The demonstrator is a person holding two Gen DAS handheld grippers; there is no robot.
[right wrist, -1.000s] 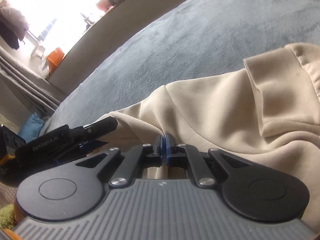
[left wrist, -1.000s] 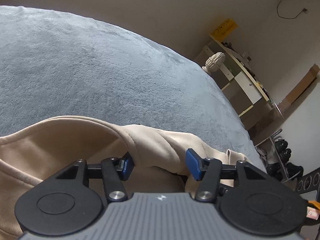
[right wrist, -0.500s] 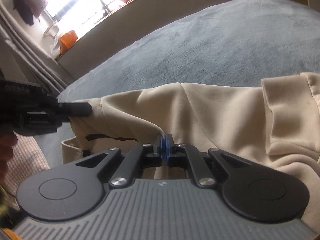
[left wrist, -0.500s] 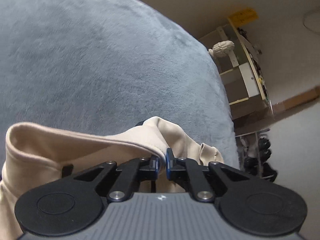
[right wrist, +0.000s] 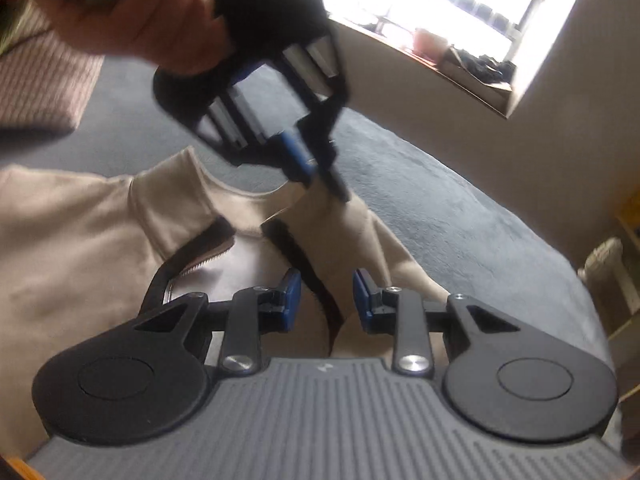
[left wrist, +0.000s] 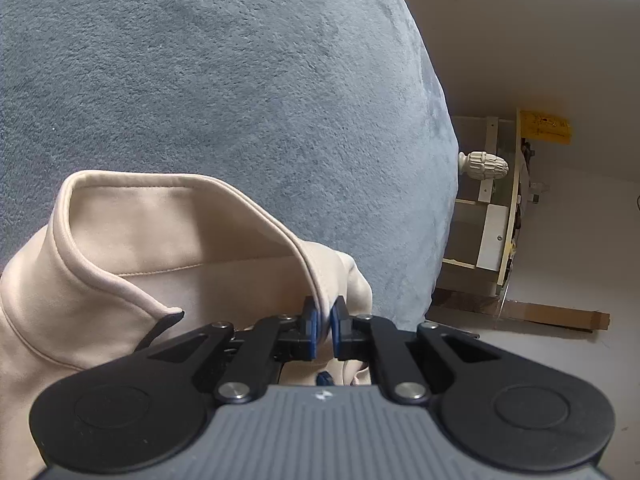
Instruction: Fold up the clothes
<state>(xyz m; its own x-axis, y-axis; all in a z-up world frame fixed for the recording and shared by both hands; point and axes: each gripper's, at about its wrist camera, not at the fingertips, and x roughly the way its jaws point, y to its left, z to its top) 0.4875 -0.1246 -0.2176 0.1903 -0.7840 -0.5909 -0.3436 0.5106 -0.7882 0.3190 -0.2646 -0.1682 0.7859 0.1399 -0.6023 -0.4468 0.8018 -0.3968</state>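
Observation:
A beige zip-neck sweatshirt [left wrist: 168,240] lies on a grey-blue plush blanket [left wrist: 240,80]. My left gripper [left wrist: 323,320] is shut on the collar's rim, which runs up and left from its blue pads. In the right wrist view the left gripper [right wrist: 316,182] pinches the collar edge of the sweatshirt [right wrist: 72,248] from above, in a person's hand [right wrist: 132,12]. My right gripper [right wrist: 326,300] is opening; its pads stand apart on either side of the dark zip edge and do not press it.
The blanket [right wrist: 460,220] ends at a rounded edge on the right. Beyond it stand a shelf unit [left wrist: 500,208] with a carved white finial [left wrist: 484,165] and a bright window sill [right wrist: 460,68]. A striped sleeve [right wrist: 40,80] is at upper left.
The left gripper closed on the collar and rolled, lifting the rim. The right gripper let go of the fabric it pinched, rolled, and now stands apart over the zip opening.

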